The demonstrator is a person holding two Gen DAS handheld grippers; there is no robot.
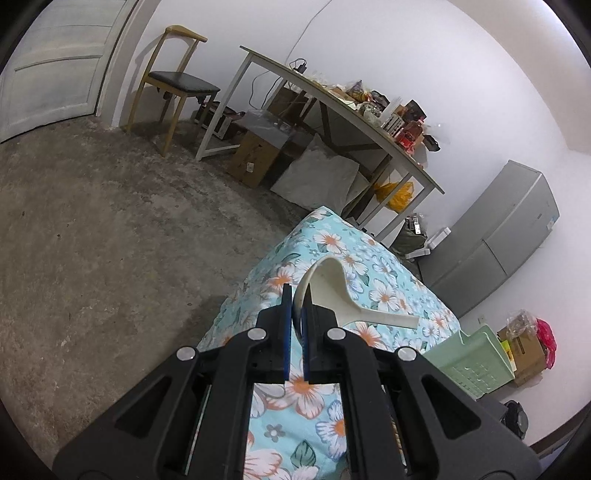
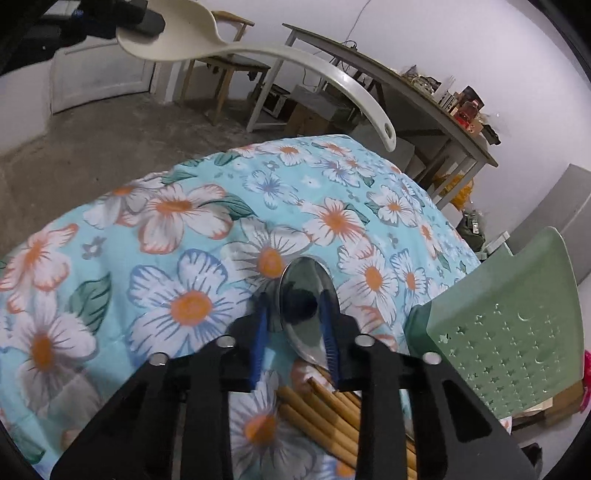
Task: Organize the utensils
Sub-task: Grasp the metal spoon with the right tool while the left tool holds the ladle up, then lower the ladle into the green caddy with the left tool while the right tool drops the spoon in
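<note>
My left gripper (image 1: 297, 306) is shut on the bowl rim of a white plastic rice spoon (image 1: 332, 291), held above the floral tablecloth (image 1: 354, 254) with its handle pointing right. In the right wrist view the same white spoon (image 2: 258, 51) hangs at the top, with the left gripper (image 2: 144, 26) on its bowl. The bowl of a metal spoon (image 2: 303, 295) lies between the blue pads of my right gripper (image 2: 293, 295). One pad overlaps the bowl's right edge and a dark gap shows at the other, so a grip is unclear. Wooden chopsticks (image 2: 321, 410) lie under that gripper.
A pale green perforated basket (image 2: 509, 325) stands at the table's right edge, also seen as the green basket (image 1: 476, 354). Beyond the table are bare floor, a cluttered desk (image 1: 332, 99), a wooden chair (image 1: 177, 81) and a grey cabinet (image 1: 509, 229).
</note>
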